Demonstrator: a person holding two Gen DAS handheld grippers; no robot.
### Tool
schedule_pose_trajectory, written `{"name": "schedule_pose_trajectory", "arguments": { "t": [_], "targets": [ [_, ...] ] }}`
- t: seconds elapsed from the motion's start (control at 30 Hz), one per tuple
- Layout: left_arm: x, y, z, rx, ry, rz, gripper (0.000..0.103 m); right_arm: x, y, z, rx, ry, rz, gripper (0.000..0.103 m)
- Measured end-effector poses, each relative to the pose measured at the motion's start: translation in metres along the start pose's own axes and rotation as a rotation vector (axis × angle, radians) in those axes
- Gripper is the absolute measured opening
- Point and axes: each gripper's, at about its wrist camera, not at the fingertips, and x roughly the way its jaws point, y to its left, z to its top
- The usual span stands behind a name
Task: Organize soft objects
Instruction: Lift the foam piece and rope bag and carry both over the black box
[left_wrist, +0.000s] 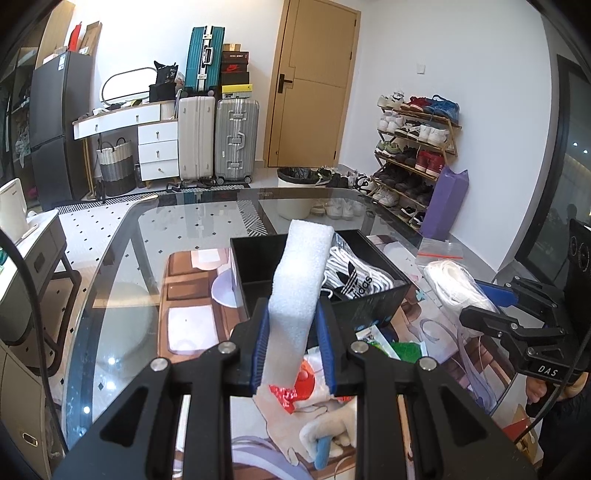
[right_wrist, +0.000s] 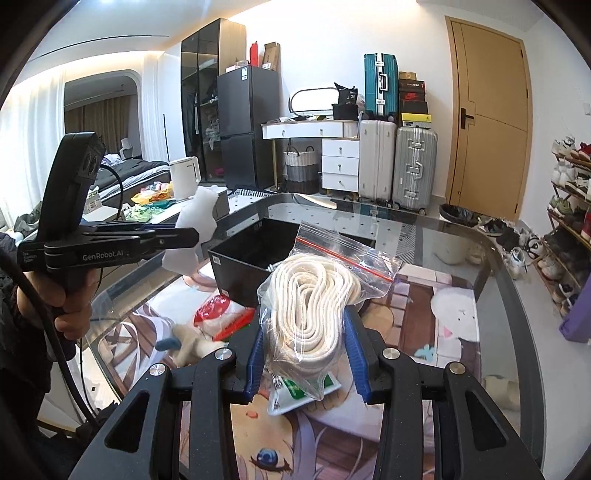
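Your left gripper (left_wrist: 293, 347) has its jaws pinching a white foam strip (left_wrist: 301, 280); the strip is long, flat and grainy, and it stands up from the blue pads (left_wrist: 260, 350), leaning away over the black box (left_wrist: 369, 306). Your right gripper (right_wrist: 306, 360) has its jaws pinching a clear zip bag of coiled white cord (right_wrist: 312, 310); the bag has a red seal line along its top and is lifted off the bench (right_wrist: 495, 258).

Only the left wrist view looks into the black box: it holds a clear packet of white laces with a black trefoil logo (left_wrist: 351, 277), lying toward its right side. The right wrist view shows just the box's outer wall and dark rim (right_wrist: 240, 266), behind the bag.

On the glass bench, over a printed cartoon mat (right_wrist: 424, 314), loose items lie near the edge closest to you: a red and white packet (right_wrist: 221, 314), a plush toy with a blue part (right_wrist: 184, 343), and a green and white packet (right_wrist: 295, 395) under the bag. The right wrist view also shows your left hand (right_wrist: 70, 314) on the left gripper's handle.
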Motion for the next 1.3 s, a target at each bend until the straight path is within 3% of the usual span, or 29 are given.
{"name": "schedule_pose_trajectory", "arguments": {
  "t": [1.3],
  "targets": [
    [0.063, 0.008, 0.034, 0.008, 0.029, 0.03, 0.023, 0.066, -0.007, 0.048, -0.045, 0.013, 0.044, 0.039]
  ]
}}
